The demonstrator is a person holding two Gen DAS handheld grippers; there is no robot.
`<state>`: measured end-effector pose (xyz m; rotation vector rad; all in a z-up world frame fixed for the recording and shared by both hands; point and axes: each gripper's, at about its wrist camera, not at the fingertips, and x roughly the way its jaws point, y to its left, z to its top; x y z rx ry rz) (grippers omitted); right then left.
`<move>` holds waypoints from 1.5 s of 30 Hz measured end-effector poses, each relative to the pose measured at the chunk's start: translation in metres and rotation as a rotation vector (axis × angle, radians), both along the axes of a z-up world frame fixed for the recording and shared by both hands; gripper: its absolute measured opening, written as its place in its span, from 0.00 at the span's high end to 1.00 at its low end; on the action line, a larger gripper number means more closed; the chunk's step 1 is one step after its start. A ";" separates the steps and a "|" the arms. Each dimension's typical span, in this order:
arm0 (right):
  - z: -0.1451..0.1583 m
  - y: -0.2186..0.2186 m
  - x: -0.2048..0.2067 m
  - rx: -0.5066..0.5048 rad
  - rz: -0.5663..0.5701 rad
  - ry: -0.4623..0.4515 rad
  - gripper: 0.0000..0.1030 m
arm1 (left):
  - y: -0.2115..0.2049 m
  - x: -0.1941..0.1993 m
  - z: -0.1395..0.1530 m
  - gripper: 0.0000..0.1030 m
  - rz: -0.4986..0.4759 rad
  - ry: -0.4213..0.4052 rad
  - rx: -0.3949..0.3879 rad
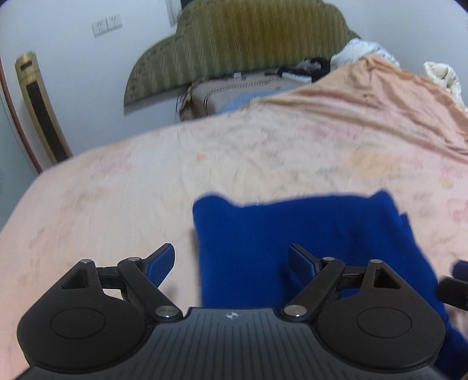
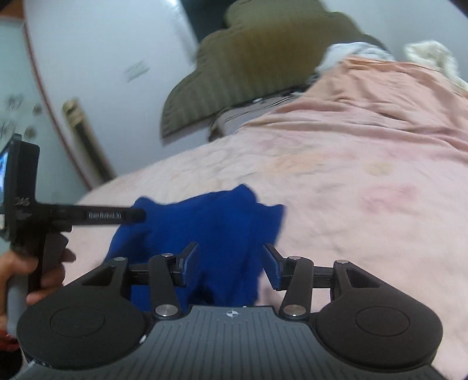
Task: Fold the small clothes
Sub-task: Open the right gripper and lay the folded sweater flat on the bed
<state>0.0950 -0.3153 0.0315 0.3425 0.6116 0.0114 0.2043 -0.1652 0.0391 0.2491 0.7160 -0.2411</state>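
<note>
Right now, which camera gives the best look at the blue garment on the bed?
The left wrist view: the blue garment fills the middle with its far edge and both far corners clear against the pink bedspread. The right wrist view shows it smaller and bunched, partly hidden behind the right gripper and the other gripper's arm.

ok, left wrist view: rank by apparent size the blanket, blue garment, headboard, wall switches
1. blanket, fills most of the frame
2. blue garment, though it lies nearest the camera, which inflates it
3. headboard, far off, so likely bigger in reality than it looks
4. wall switches, smallest by far
</note>
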 end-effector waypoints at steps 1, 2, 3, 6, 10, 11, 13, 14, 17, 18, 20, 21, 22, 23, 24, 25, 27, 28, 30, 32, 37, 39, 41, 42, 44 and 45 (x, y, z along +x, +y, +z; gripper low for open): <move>-0.004 0.004 0.009 -0.026 0.009 0.022 0.49 | 0.002 0.001 -0.004 0.18 0.006 0.016 0.001; -0.010 0.007 0.014 -0.069 0.000 0.049 0.48 | 0.004 0.003 -0.008 0.18 0.016 0.030 0.003; -0.016 0.008 0.018 -0.117 -0.039 0.087 0.48 | 0.005 0.004 -0.011 0.18 0.021 0.037 0.003; -0.025 -0.004 0.016 -0.042 -0.112 0.099 0.41 | 0.010 0.004 -0.013 0.18 0.023 0.044 -0.013; -0.020 -0.011 -0.005 0.004 -0.109 0.084 0.40 | 0.010 0.002 -0.014 0.18 0.024 0.053 -0.015; -0.020 -0.013 -0.011 0.020 -0.103 0.082 0.39 | 0.010 0.000 -0.013 0.18 0.022 0.054 -0.018; -0.021 -0.018 -0.019 0.055 -0.088 0.085 0.39 | 0.012 -0.005 -0.012 0.18 0.016 0.054 -0.022; -0.022 -0.021 -0.024 0.075 -0.082 0.091 0.39 | 0.014 -0.009 -0.012 0.18 0.015 0.054 -0.022; -0.019 -0.022 -0.040 0.109 -0.062 0.103 0.39 | 0.025 -0.027 -0.009 0.18 -0.003 0.041 -0.027; -0.019 -0.023 -0.044 0.107 -0.051 0.108 0.39 | 0.030 -0.035 -0.008 0.18 -0.016 0.032 -0.029; -0.018 -0.019 -0.049 0.094 -0.018 0.121 0.38 | 0.041 -0.057 -0.009 0.15 -0.070 0.012 -0.024; -0.019 -0.016 -0.051 0.089 0.000 0.128 0.38 | 0.045 -0.067 -0.010 0.14 -0.096 0.003 -0.018; -0.019 -0.014 -0.053 0.089 0.019 0.134 0.38 | 0.050 -0.078 -0.011 0.13 -0.127 -0.008 -0.014; -0.019 -0.012 -0.054 0.094 0.032 0.136 0.38 | 0.055 -0.090 -0.013 0.13 -0.164 -0.012 -0.012; -0.020 -0.011 -0.056 0.102 0.042 0.136 0.38 | 0.060 -0.101 -0.016 0.13 -0.206 -0.009 -0.010; -0.020 -0.010 -0.056 0.109 0.047 0.134 0.38 | 0.064 -0.110 -0.018 0.13 -0.239 -0.005 -0.007; -0.020 -0.007 -0.057 0.117 0.052 0.137 0.44 | 0.069 -0.126 -0.023 0.13 -0.297 0.010 -0.009; -0.020 -0.007 -0.057 0.125 0.051 0.136 0.52 | 0.072 -0.133 -0.025 0.13 -0.325 0.021 -0.014; -0.019 -0.006 -0.058 0.136 0.047 0.135 0.60 | 0.076 -0.142 -0.029 0.13 -0.354 0.025 -0.008; -0.018 -0.008 -0.060 0.178 0.045 0.129 0.60 | 0.076 -0.148 -0.034 0.13 -0.368 0.014 0.016; -0.015 -0.015 -0.068 0.274 0.026 0.115 0.39 | 0.073 -0.159 -0.040 0.13 -0.402 -0.026 0.084; -0.011 -0.010 -0.070 0.242 0.029 0.107 0.37 | 0.069 -0.165 -0.041 0.13 -0.416 -0.059 0.116; -0.008 -0.009 -0.072 0.249 0.029 0.091 0.35 | 0.067 -0.166 -0.042 0.13 -0.393 -0.090 0.139; -0.007 -0.009 -0.073 0.259 0.032 0.082 0.34 | 0.067 -0.164 -0.042 0.13 -0.370 -0.101 0.139; -0.006 -0.007 -0.073 0.268 0.047 0.081 0.29 | 0.070 -0.161 -0.041 0.13 -0.330 -0.108 0.125; -0.007 -0.006 -0.072 0.267 0.047 0.085 0.29 | 0.072 -0.159 -0.041 0.13 -0.305 -0.111 0.120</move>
